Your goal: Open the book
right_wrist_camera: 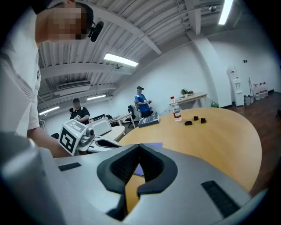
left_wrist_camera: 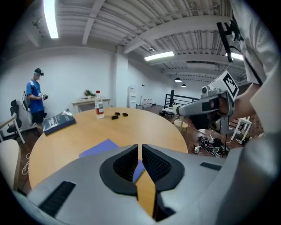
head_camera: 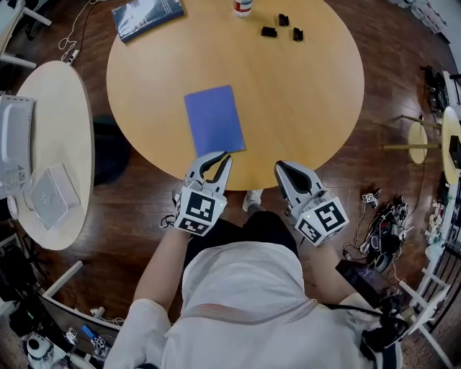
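Note:
A closed blue book (head_camera: 214,119) lies flat on the round wooden table (head_camera: 302,101), near its front edge. It also shows in the left gripper view as the blue book (left_wrist_camera: 99,147), and partly behind the jaws as the blue book (right_wrist_camera: 151,145). My left gripper (head_camera: 225,156) sits at the table's rim, just short of the book's near right corner, with its jaws together and nothing between them. The left gripper (left_wrist_camera: 140,147) points over that corner. My right gripper (head_camera: 279,167) hovers at the table edge to the right of the book, also shut and empty.
At the far side of the table lie a dark book (head_camera: 148,16), a bottle (head_camera: 243,7) and three black clips (head_camera: 269,31). A white side table (head_camera: 61,122) with grey devices stands at the left. Cables (head_camera: 385,227) lie on the floor at the right. A person (left_wrist_camera: 35,99) stands in the background.

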Tool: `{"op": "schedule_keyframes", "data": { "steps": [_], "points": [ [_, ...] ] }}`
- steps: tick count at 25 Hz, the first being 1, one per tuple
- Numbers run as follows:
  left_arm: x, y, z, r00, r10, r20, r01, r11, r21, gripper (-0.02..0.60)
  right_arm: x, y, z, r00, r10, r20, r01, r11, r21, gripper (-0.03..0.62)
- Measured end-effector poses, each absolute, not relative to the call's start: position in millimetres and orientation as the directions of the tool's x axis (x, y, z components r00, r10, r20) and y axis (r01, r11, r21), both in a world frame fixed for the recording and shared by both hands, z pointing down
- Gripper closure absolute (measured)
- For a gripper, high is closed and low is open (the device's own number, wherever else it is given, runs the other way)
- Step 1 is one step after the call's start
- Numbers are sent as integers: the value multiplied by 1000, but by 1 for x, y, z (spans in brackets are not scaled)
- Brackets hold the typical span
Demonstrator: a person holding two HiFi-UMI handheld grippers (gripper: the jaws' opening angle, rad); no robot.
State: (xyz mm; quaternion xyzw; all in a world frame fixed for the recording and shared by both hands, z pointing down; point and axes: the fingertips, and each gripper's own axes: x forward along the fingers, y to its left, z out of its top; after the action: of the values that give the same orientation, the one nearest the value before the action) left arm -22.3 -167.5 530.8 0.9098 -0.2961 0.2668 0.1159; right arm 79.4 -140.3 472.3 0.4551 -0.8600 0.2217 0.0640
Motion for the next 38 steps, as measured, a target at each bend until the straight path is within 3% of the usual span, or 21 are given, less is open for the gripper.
{"op": "schedule_keyframes", "data": {
  "steps": [8,17,38],
  "points": [
    [16,-174,601,550,-458,698,-503,-849,-160,503,105,-128,524,-590,-724,357,-800,464,-380,591],
    [40,-179,648,441,-488,753,-424,-853,-305,502,124,-116,549,-573,-728,377,-807,420,-416,591],
    [40,-184,661,424,-455,783,-534,-824,-190,503,127,-114,561,-601,-702,382,-784,423,-455,591]
  ]
}}
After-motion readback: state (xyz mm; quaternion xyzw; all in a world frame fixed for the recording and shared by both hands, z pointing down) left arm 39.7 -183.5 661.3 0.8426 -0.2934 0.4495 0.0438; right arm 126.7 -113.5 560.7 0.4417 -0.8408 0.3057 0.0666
